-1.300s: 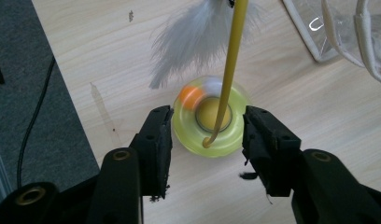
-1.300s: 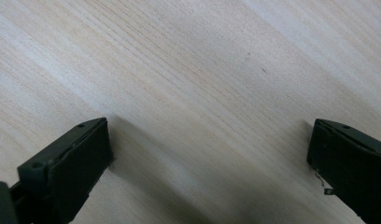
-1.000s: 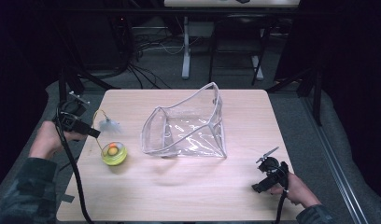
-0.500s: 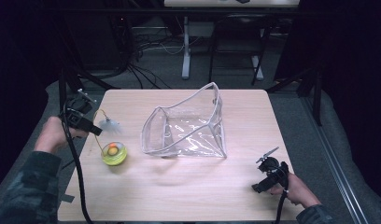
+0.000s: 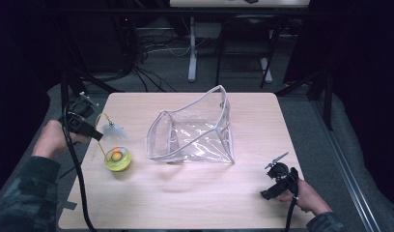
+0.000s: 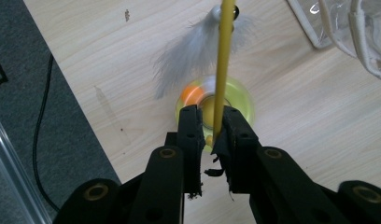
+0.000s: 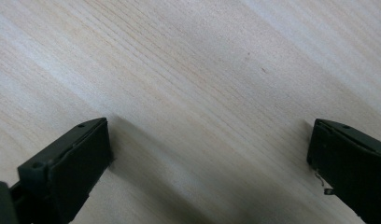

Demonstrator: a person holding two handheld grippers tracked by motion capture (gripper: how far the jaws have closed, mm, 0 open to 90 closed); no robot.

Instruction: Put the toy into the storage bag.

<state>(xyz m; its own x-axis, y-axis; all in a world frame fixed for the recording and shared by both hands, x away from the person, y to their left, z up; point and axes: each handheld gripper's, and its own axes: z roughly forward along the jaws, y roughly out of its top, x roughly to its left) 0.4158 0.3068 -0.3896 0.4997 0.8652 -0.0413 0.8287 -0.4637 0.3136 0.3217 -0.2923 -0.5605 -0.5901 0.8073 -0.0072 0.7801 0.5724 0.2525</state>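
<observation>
Yellow wand (image 6: pixel 223 70) pinched between jaws of left gripper (image 6: pixel 211 133), which have just been closing on it; grip low on the stem, likely so the toy lifts whole, with feather (image 6: pixel 193 53) beyond the tips and green base (image 6: pixel 235 100) just past them on the table (image 5: pixel 195 193). Clear bag (image 5: pixel 195 133) farther off, mouth open, probably to receive toy. Right gripper (image 7: pixel 207 154) idle above bare wood, jaws spread wide, nothing between.

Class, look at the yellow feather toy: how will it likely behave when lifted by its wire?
The wire arches, so it probably flexes and springs. The round base may dangle and swing. The feather looks near weightless, likely fluttering.
</observation>
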